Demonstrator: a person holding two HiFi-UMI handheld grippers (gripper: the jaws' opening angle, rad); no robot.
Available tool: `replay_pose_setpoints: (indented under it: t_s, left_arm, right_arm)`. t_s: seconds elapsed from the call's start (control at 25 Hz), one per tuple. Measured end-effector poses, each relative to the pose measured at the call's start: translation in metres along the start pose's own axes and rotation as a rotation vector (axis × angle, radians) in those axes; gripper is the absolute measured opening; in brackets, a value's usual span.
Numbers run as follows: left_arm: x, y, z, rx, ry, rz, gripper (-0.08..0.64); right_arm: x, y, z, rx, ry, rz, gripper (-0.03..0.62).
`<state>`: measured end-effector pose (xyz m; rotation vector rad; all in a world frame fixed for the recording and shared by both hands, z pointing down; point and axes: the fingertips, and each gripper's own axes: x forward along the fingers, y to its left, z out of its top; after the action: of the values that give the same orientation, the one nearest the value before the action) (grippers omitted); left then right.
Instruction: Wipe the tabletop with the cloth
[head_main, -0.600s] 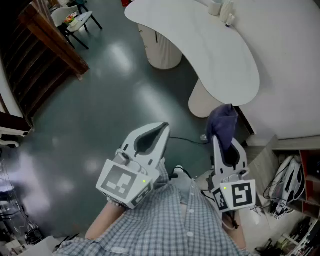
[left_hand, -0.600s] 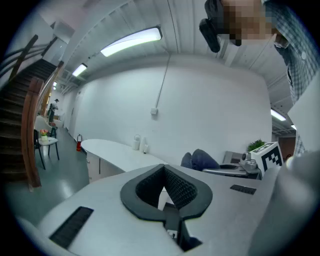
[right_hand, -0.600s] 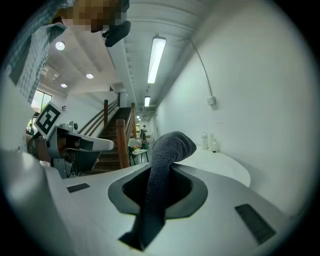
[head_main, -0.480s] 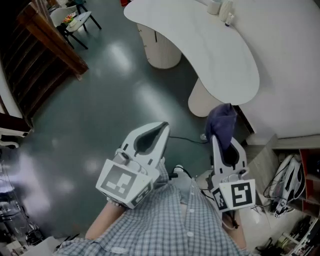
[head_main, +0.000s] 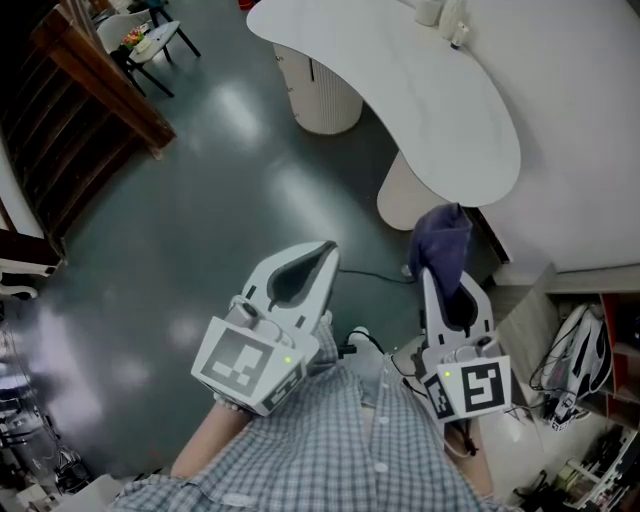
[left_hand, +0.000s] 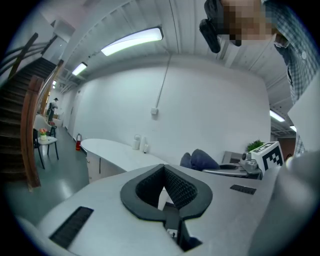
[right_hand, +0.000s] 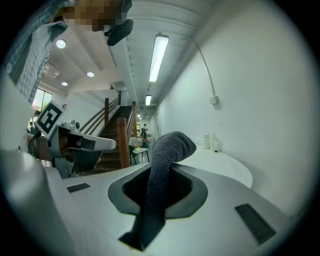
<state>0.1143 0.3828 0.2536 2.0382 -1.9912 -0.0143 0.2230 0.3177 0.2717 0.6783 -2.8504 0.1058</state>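
Note:
The white curved tabletop (head_main: 420, 90) lies ahead of me in the head view, beyond both grippers. My right gripper (head_main: 447, 285) is shut on a dark blue cloth (head_main: 442, 240), which sticks out past its tips and droops just short of the table's near end. From the right gripper view the cloth (right_hand: 162, 170) runs up between the jaws of the right gripper (right_hand: 167, 167), with the tabletop (right_hand: 225, 167) beyond. My left gripper (head_main: 326, 252) hovers over the floor, left of the table, shut and holding nothing. The left gripper (left_hand: 164, 170) faces the tabletop (left_hand: 115, 150) and the cloth (left_hand: 200, 159).
Small white containers (head_main: 445, 15) stand at the table's far end by the white wall. Two round pedestals (head_main: 320, 95) (head_main: 405, 200) carry the top. Dark green floor (head_main: 200, 200) spreads left toward a wooden staircase (head_main: 90, 85). Shelves with cables (head_main: 585, 360) sit at lower right.

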Motion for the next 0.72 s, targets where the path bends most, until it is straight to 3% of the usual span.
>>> replay_pose_setpoints:
  t_s: [0.72]
  left_arm:
    - [-0.013,0.053,0.002,0.018,0.017,-0.073,0.005]
  right_arm:
    - [0.024,0.034,-0.001,0.021,0.018,-0.114,0.052]
